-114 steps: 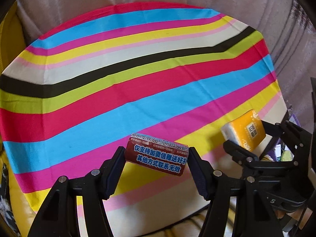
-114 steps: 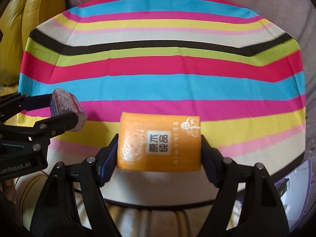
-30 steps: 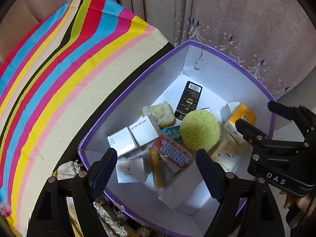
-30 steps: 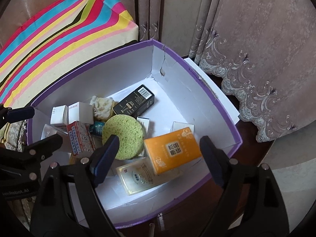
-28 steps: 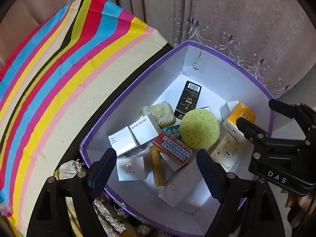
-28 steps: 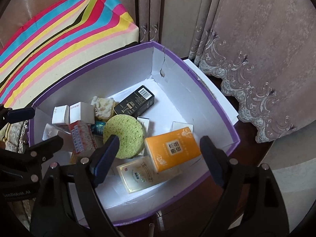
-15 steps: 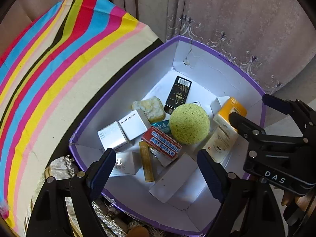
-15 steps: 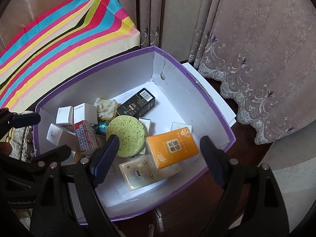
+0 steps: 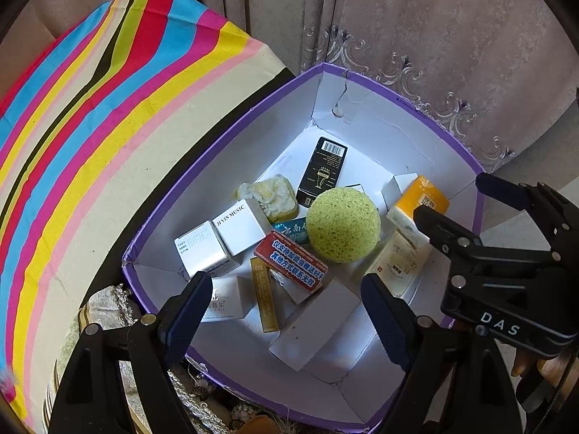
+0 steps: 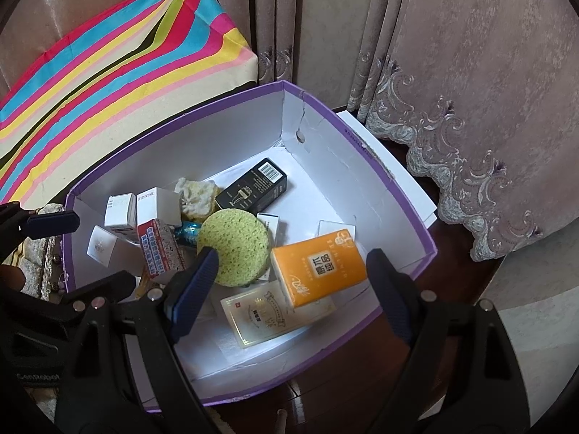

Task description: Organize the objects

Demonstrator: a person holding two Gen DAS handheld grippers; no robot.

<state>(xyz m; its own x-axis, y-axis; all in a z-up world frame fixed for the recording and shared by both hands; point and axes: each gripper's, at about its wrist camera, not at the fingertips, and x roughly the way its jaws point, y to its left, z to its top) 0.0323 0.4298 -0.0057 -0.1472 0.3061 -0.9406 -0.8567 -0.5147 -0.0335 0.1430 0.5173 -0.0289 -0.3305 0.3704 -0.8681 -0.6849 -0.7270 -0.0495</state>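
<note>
1. Since 3.8 s earlier, both packs had left the jaws and the striped surface; each lay inside the purple-rimmed box (image 9: 365, 83).
2. Left gripper (image 9: 286, 307) hovered above the box's near wall, jaws spread wide, holding nothing.
3. Right gripper (image 10: 289, 282) hung over the box likewise, jaws wide apart and empty.
4. Red pack (image 9: 291, 261) lay tilted beside the green sponge (image 9: 343, 224), touching it, on top of other small cartons.
5. Orange tissue pack (image 10: 318, 267) rested on a cream carton (image 10: 267, 311), just beside the sponge.
6. Black carton (image 10: 253, 184) lay behind the sponge, towards the box's far corner.
7. Striped cloth (image 9: 90, 115) covered the surface left of the box.
</note>
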